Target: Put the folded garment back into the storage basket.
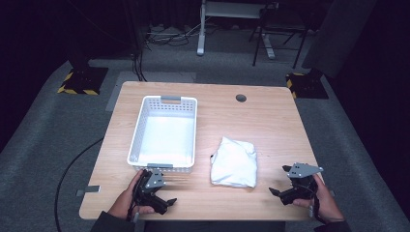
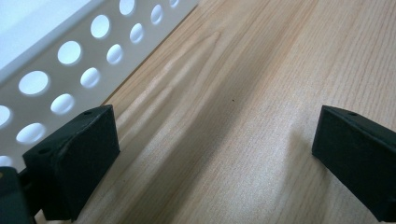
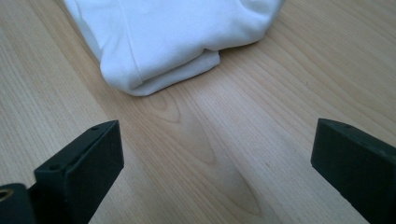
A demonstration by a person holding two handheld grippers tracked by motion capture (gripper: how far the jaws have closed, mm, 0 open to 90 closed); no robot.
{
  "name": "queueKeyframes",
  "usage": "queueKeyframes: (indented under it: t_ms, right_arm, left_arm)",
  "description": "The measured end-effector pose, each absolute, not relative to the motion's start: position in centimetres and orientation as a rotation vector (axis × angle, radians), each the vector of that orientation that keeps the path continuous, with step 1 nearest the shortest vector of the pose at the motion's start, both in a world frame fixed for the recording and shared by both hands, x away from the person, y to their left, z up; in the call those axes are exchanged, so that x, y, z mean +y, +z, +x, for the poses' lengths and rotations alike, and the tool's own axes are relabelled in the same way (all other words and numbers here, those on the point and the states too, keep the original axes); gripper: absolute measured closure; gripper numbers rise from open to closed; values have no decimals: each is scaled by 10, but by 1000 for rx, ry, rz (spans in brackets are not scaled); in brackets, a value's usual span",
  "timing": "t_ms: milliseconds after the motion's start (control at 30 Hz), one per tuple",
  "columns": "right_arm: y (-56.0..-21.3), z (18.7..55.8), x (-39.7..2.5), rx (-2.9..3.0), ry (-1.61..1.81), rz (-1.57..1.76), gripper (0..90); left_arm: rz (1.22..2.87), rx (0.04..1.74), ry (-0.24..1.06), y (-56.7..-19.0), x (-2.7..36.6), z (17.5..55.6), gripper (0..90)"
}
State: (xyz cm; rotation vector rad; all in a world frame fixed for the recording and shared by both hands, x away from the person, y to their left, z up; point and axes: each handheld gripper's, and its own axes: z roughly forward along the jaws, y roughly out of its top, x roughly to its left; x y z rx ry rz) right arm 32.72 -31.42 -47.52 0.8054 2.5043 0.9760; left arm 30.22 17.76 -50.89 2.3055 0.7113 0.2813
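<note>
Wooden surface holds a white basket at ten o'clock and folded white cloth near centre. Left gripper and right gripper rest released, fingers spread.

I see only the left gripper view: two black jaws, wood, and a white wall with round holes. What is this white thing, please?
Observer: It is a white basket on the table, and it holds nothing.
Operator: Is there something else on the table?
Observer: Yes, a folded white cloth lies to the right of the basket, apart from it.
Operator: Where is the other gripper?
Observer: The right gripper is near the table's front right corner, jaws open, pointing toward the cloth without touching it.
Operator: And my gripper?
Observer: The left gripper sits open just in front of the basket's near wall.
</note>
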Motion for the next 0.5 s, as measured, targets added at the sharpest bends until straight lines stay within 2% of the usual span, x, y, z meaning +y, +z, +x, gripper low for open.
queueKeyframes:
  t_ms: [500]
  right_arm:
    - [-466, 331, -309, 2496, 980, 773, 31]
  left_arm:
    - [2305, 712, 281, -509, 178, 302, 6]
